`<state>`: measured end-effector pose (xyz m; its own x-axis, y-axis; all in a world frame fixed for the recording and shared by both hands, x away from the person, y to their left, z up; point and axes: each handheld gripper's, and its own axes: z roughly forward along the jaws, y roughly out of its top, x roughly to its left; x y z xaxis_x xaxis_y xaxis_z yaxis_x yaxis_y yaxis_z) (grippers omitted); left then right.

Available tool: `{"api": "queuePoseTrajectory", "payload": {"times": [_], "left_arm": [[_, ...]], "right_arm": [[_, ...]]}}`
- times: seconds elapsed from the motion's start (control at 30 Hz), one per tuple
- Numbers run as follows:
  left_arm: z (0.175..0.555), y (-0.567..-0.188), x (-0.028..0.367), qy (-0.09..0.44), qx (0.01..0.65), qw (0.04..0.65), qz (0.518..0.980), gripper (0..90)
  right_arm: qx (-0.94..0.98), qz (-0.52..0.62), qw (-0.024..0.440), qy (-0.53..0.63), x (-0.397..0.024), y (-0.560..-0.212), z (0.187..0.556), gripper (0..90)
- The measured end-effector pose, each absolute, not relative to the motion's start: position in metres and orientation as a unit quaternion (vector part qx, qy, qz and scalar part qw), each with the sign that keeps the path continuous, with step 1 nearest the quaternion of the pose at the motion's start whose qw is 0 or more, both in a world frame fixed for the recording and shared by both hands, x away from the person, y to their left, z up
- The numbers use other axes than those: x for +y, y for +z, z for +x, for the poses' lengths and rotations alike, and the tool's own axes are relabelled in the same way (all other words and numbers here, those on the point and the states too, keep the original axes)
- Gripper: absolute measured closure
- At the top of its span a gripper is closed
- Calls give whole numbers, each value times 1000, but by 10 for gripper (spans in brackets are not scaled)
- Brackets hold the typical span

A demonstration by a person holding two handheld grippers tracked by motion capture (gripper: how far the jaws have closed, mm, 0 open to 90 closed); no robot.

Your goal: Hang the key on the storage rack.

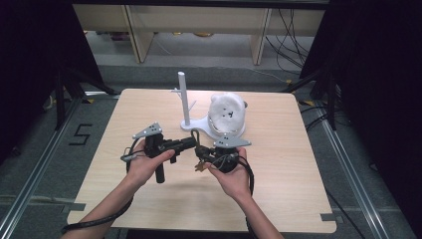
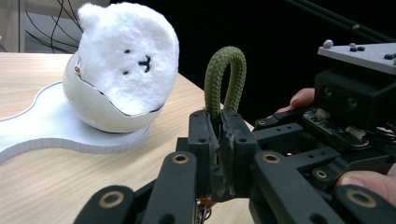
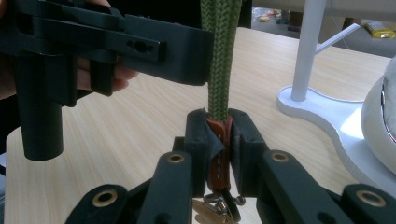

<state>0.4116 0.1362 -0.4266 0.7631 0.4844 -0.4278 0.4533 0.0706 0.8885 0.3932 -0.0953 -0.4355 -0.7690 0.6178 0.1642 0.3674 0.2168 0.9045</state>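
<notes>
Both tongs meet over the middle of the bench point(image 1: 149, 199) and grip one green cord loop point(image 2: 226, 77): the left tongs point(image 2: 219, 140) are clamped on its braid, so the loop's bend rises just above their tips. The right tongs point(image 3: 218, 140) are clamped on the brown tab point(image 3: 218, 149) at the cord's end, with keys point(image 3: 210, 215) hanging beneath. Just beyond both stands a white stand point(image 1: 185, 99) with a plush-topped bowl point(image 2: 122, 70).
</notes>
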Motion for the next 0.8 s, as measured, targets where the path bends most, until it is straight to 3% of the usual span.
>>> {"api": "queuePoseTrajectory", "payload": {"times": [0.4, 0.6, 0.8], "left_arm": [[411, -425, 136, 12, 341, 643, 686, 844], [410, -423, 138, 16, 338, 644, 686, 845], [412, -424, 138, 13, 339, 653, 677, 795]], "right_arm": [[773, 313, 133, 535, -96, -434, 392, 798], [769, 314, 120, 543, -93, -434, 391, 798], [767, 316, 120, 545, -93, -432, 391, 799]]}}
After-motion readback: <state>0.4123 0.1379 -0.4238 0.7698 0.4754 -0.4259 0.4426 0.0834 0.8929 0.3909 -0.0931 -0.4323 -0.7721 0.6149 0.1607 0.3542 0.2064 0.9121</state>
